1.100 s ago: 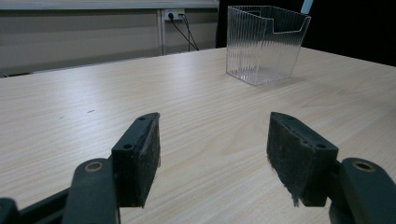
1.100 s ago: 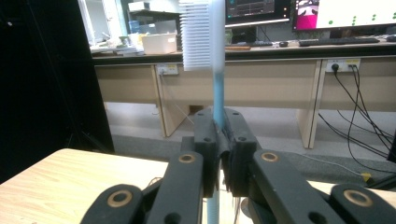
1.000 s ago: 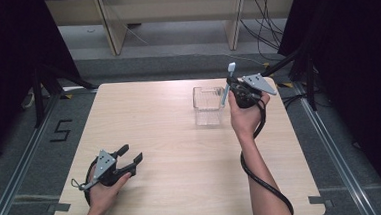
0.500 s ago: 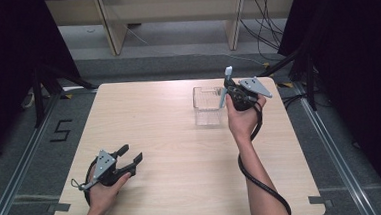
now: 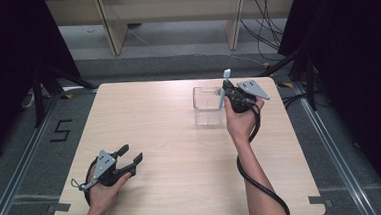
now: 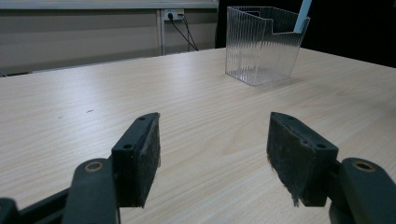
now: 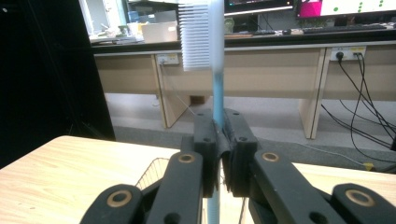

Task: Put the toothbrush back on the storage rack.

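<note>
From up here I see the clear ribbed container [image 5: 208,105] standing toward the far right part of the bench [image 5: 173,188]. My right hand-held gripper [image 5: 226,96] sits just to the right of the container, clamped on a light blue toothbrush [image 5: 223,89] whose head rises above the container's right wall. My left hand-held gripper [image 5: 130,157] rests on the bench well apart from the container, nearer me and to its left, with its jaws spread and nothing between them.
</note>
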`<state>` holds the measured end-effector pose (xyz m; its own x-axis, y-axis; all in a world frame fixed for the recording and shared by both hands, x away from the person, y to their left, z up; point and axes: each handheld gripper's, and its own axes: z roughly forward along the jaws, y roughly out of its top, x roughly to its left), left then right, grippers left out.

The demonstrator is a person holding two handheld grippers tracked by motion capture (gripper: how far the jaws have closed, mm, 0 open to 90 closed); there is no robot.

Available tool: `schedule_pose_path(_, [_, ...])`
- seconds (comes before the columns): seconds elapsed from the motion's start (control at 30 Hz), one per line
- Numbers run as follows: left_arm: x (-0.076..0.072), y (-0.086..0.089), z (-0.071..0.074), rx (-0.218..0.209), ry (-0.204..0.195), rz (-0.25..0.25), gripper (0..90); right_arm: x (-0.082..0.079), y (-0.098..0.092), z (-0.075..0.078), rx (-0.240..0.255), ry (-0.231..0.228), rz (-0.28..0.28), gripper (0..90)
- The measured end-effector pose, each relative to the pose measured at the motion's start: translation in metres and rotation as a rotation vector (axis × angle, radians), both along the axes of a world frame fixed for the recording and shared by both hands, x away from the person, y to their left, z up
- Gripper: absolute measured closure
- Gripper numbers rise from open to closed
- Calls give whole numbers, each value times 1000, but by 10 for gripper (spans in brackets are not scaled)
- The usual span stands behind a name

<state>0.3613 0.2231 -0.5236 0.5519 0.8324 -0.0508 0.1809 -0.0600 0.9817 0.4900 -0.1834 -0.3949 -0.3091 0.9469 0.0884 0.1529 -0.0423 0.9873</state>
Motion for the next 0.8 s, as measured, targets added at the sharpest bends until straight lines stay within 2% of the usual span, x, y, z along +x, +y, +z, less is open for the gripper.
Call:
schedule_pose_path(0.2, [0, 0, 0, 0, 1, 0, 345, 0, 0, -7, 11, 25, -8, 852])
schedule_pose_path(0.4, [0, 0, 0, -2, 1, 0, 345, 0, 0, -13, 6, 16, -12, 851])
schedule_pose_path(0.43, [0, 0, 0, -1, 1, 0, 345, -1, 1, -13, 14, 31, -14, 851])
schedule_pose_path(0.8, [0, 0, 0, -3, 2, -1, 345, 0, 0, -24, 6, 41, -14, 846])
